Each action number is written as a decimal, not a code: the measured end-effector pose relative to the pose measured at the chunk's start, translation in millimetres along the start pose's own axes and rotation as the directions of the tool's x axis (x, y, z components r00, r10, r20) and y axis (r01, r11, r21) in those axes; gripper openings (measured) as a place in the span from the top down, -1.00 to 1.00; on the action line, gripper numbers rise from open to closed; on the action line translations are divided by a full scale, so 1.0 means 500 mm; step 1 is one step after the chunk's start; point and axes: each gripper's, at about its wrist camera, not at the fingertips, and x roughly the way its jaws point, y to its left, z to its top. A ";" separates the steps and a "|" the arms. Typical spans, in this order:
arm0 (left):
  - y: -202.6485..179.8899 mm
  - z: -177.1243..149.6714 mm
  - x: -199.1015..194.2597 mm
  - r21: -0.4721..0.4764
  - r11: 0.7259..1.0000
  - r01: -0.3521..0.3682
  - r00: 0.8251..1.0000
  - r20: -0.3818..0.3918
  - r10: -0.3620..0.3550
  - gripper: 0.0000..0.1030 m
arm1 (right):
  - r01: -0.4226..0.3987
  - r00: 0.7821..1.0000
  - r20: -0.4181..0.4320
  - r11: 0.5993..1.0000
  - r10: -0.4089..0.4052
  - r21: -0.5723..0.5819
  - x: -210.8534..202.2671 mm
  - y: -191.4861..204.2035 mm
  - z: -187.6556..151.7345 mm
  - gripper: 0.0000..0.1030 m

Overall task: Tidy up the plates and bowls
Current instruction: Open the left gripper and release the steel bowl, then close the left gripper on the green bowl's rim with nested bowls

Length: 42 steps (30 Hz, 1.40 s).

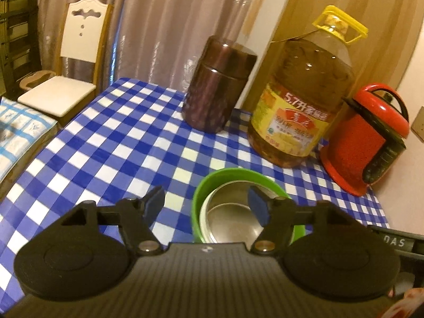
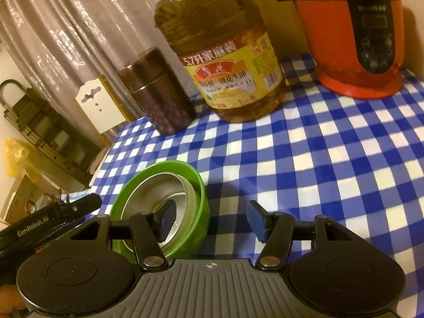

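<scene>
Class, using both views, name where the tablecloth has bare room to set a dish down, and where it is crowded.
Bare cloth lies left of the green bowl, in front of the brown canister. Another bare patch lies right of the bowl, before the red cooker. The back row around the oil bottle is crowded.

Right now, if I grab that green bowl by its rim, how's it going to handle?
The green bowl looks rigid, so the rim should hold a pinch without flexing. Its steel liner looks smooth and shiny, so the inner pad may slip. It seems empty, so probably light, and it may slide on the checked tablecloth if nudged.
</scene>
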 end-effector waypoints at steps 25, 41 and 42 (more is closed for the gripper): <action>0.036 -0.045 0.098 -0.151 0.987 0.050 0.988 -0.140 -0.071 -0.10 | -0.018 0.997 -0.072 0.994 0.026 0.106 0.092 0.003 -0.020 -0.17; 0.047 -0.051 0.139 -0.238 0.968 0.083 0.977 -0.174 -0.126 0.25 | -0.046 0.994 -0.091 0.983 0.063 0.177 0.151 -0.004 -0.025 0.06; 0.047 -0.051 0.140 -0.239 0.968 0.080 0.977 -0.175 -0.124 0.26 | -0.046 0.993 -0.094 0.982 0.064 0.184 0.154 -0.004 -0.026 0.07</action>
